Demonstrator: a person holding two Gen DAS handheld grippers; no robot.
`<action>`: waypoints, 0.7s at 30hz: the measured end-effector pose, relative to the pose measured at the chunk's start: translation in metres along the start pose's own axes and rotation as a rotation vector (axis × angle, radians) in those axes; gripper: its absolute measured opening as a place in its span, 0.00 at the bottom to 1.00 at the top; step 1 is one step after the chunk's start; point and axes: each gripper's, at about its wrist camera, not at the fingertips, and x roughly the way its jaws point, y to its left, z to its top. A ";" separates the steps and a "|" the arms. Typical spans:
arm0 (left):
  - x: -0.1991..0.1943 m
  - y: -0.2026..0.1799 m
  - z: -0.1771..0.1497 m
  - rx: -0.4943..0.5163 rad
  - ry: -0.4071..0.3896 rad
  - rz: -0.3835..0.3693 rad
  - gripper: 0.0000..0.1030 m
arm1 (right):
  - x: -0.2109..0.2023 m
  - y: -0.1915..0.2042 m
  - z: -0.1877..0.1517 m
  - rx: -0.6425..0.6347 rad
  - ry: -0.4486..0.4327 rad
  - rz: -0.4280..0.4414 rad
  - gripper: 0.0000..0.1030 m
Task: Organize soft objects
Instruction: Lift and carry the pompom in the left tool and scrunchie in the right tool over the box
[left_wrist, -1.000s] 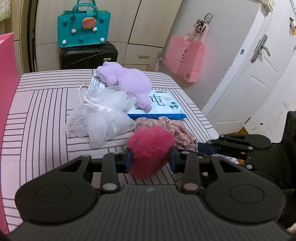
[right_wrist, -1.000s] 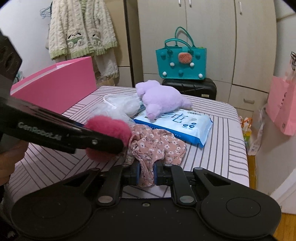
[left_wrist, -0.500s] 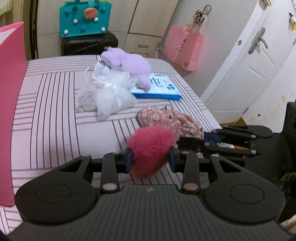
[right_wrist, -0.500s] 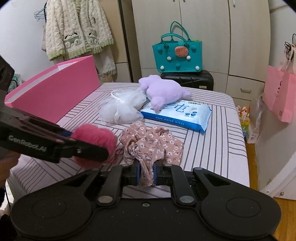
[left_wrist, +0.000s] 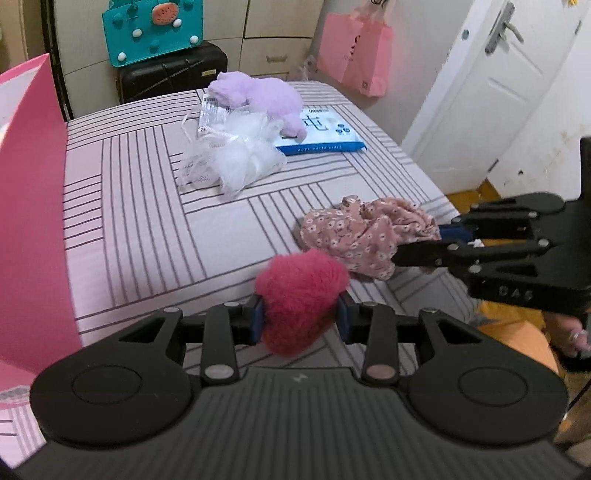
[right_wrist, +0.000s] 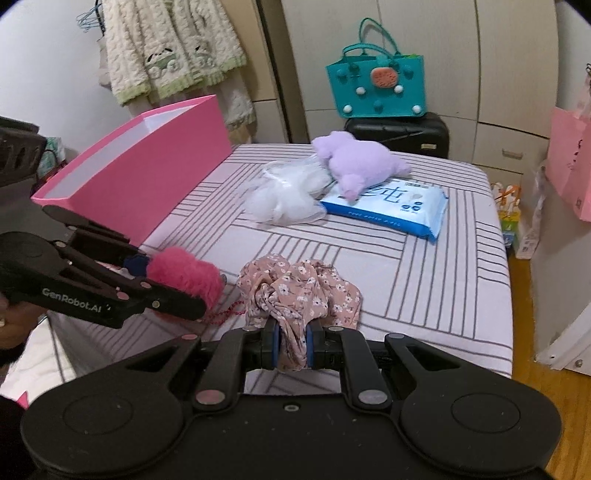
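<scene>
Left gripper (left_wrist: 300, 319) clamped narrowly on a fluffy magenta fur pom-pom (left_wrist: 301, 295), blue-padded fingers (left_wrist: 256, 320) pressing into its two sides, fur bulging above and below them. Seen from the right wrist, same pom-pom (right_wrist: 184, 275) held clear of the striped pink-and-grey bed cover (right_wrist: 424, 280), a thin pink cord trailing beneath toward the cover.

Right gripper (right_wrist: 291, 345) fully closed on a crumpled pink floral fabric scrunchie (right_wrist: 299, 291), a fold of cloth pinched between the blue pads, the rest bunched just ahead of the fingers. From the left wrist, scrunchie (left_wrist: 365, 232) hanging off the tip of the right gripper (left_wrist: 439, 243), just beyond and to the right of the pom-pom, near the bed's front edge.

Farther ahead of both pairs of fingers, well apart from them: white mesh bath pouf (right_wrist: 284, 195) resting on the cover, lilac plush toy (right_wrist: 354, 162) touching it behind, one plush leg lying over a blue-and-white pack of wet wipes (right_wrist: 391, 206).

Left of the left fingers, tall pink open-topped cardboard box (right_wrist: 140, 173) standing beside the bed. Beyond the bed's far end, teal felt tote bag (right_wrist: 376, 85) sitting on a black hard-shell suitcase (right_wrist: 399, 134). Pink paper bag (left_wrist: 354, 55) hanging by the white door (left_wrist: 491, 85).
</scene>
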 end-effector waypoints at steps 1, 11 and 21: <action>-0.002 0.001 -0.001 0.005 0.007 -0.001 0.35 | -0.002 0.002 0.000 0.001 0.005 0.011 0.16; -0.033 0.005 -0.010 0.033 0.085 -0.025 0.35 | -0.015 0.028 0.010 0.014 0.101 0.113 0.16; -0.065 0.014 -0.022 0.033 0.107 -0.007 0.35 | -0.030 0.059 0.024 -0.067 0.138 0.134 0.16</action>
